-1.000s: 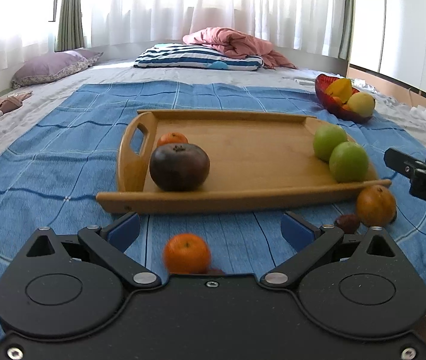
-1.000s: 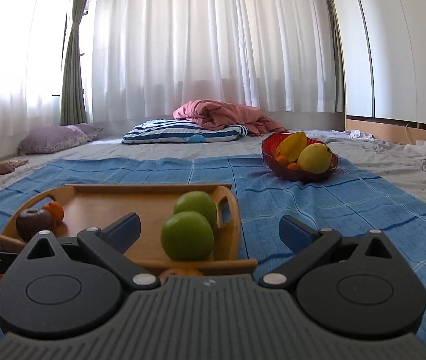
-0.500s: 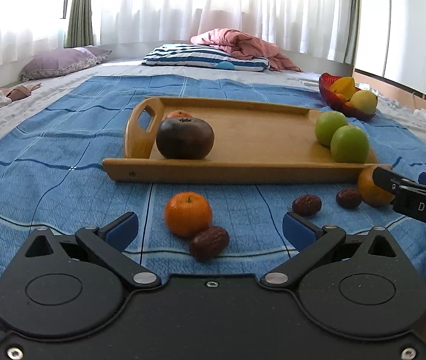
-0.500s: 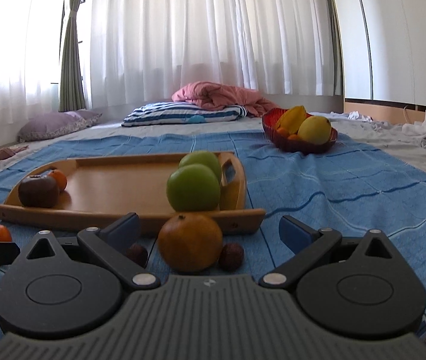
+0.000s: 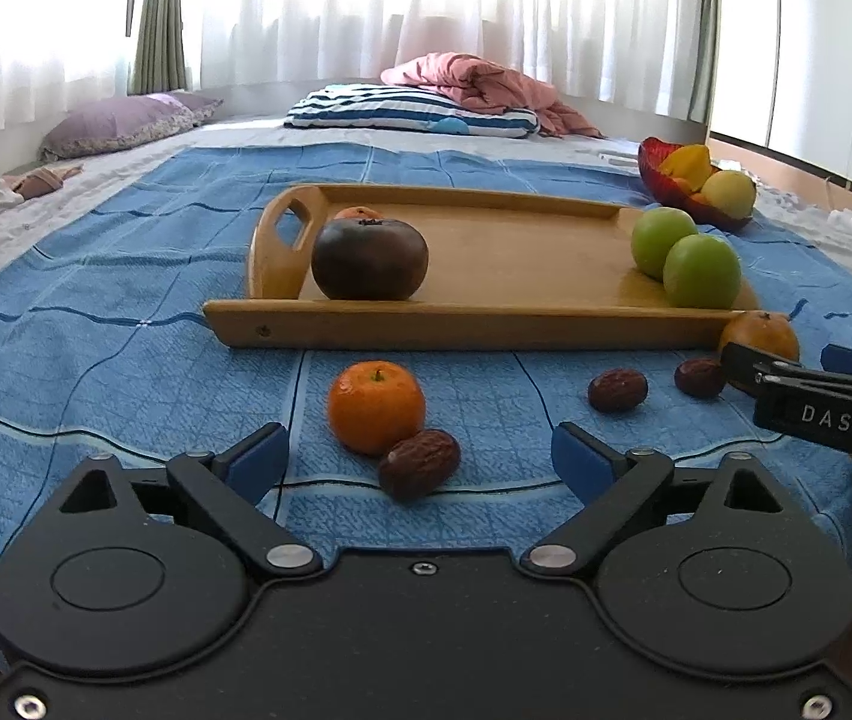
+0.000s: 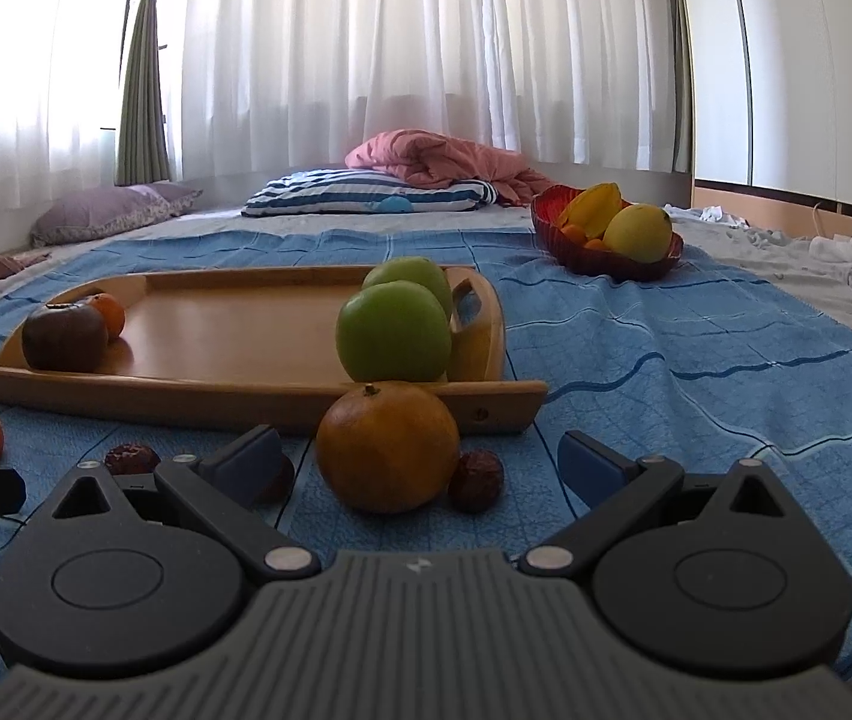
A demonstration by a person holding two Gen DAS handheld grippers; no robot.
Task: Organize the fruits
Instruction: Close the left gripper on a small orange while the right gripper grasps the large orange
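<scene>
My left gripper (image 5: 417, 459) hovers low over the blue blanket with its jaws closing. A small orange (image 5: 376, 407) and a brown date (image 5: 420, 462) lie between its fingers, untouched by the pads. My right gripper (image 6: 420, 459) is open around a large orange (image 6: 387, 447) without touching it, and a date (image 6: 477, 477) lies beside that orange. Behind them the wooden tray (image 5: 486, 324) holds two green apples (image 5: 699, 270), a dark brown fruit (image 5: 369, 258) and a small orange (image 6: 109, 315).
Two more dates (image 5: 617, 389) lie on the blanket before the tray. A red bowl (image 6: 606, 261) of yellow fruit stands at the back right. Pillows and a pink quilt (image 6: 438, 159) lie by the curtains. A hand shows at the left view's right edge.
Both grippers have sunk toward the blanket, bringing the loose oranges and dates into full view between the fingers. The left fingers stand slightly closer together than half a second ago.
</scene>
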